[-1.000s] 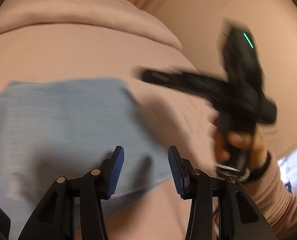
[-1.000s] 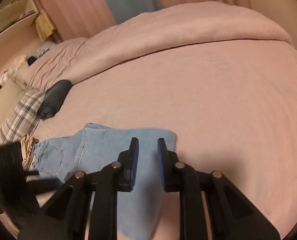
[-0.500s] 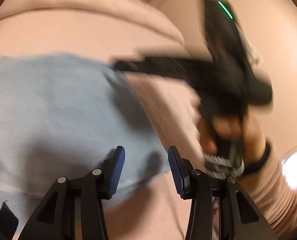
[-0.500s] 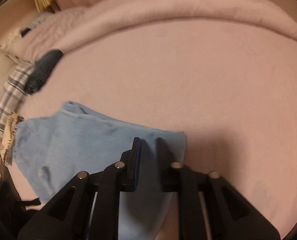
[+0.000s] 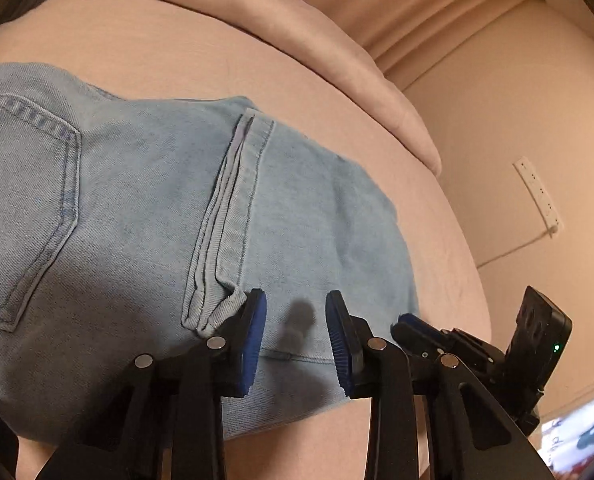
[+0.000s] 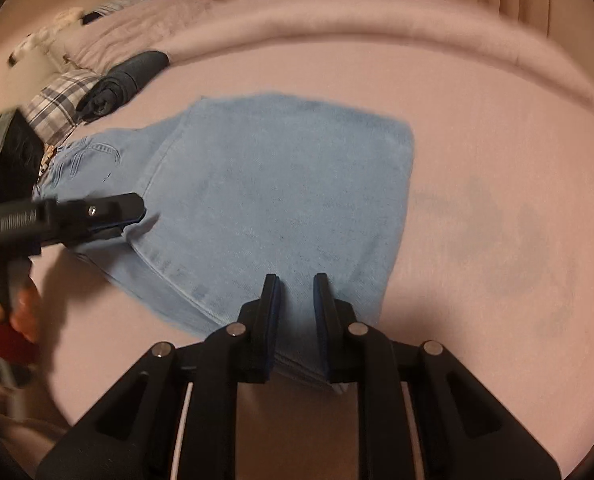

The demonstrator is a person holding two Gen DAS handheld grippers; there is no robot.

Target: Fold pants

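Observation:
Light blue jeans (image 5: 145, 208) lie folded on the pink bed (image 5: 177, 60), back pocket at the left and a leg hem across the middle. My left gripper (image 5: 295, 320) hangs over their near edge. Its jaws are closing, denim lies under the gap, and the pads do not press it. In the right wrist view the jeans (image 6: 281, 184) spread out ahead, and the left gripper (image 6: 137, 220) reaches their left edge. My right gripper (image 6: 296, 292) stands narrowly open astride the near right edge, showing low at the jeans' corner (image 5: 401, 324) in the left view.
A dark rolled garment (image 6: 125, 80) and a plaid cloth (image 6: 57, 108) lie at the bed's far left. A folded pink duvet (image 6: 377, 28) runs along the back. A wall with a power strip (image 5: 537, 196) is beyond the right side. A person's hand (image 6: 17, 312) holds the left gripper.
Both grippers have dropped to the near edge of the jeans. The left jaws have narrowed. The right gripper moved from high in the left view to low beside the left one.

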